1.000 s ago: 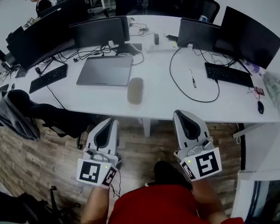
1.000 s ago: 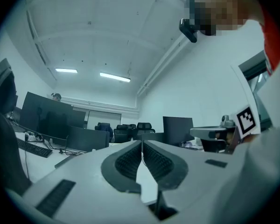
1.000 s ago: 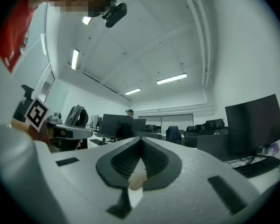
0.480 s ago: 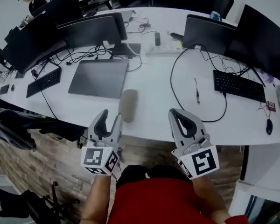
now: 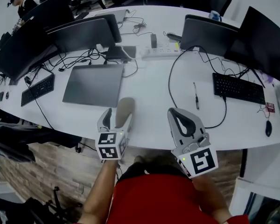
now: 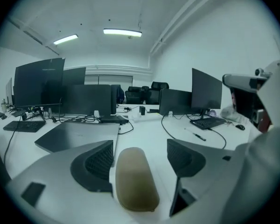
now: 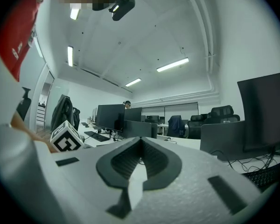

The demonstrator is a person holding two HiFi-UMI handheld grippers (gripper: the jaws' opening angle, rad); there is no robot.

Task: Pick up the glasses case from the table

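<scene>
Office desks with dark monitors (image 5: pixel 91 31) fill the room, and on the near white table (image 5: pixel 149 90) the case (image 5: pixel 125 107) lies close to the front edge, just right of a closed laptop (image 5: pixel 93 84), its long axis running away from the person. The left gripper (image 5: pixel 117 119) points slightly down at it with its jaws opening, one on each side of the case's near end; the left gripper view shows the pads (image 6: pixel 100 162) beside the case but not pressing on it, the left one nearer than the right. The right gripper (image 5: pixel 176 116) hangs off to the right over the table edge, jaws together with nothing between them. The case looks like a rounded olive hard shell with a matte skin: probably light, stiff enough to take a firm squeeze, and not very slippery, though its curved sides could let the pads ride up or off. The best hold, I judge, is across the short width, nearer the middle of its length than the tapered end, pads low enough to meet the widest part of the sides
</scene>
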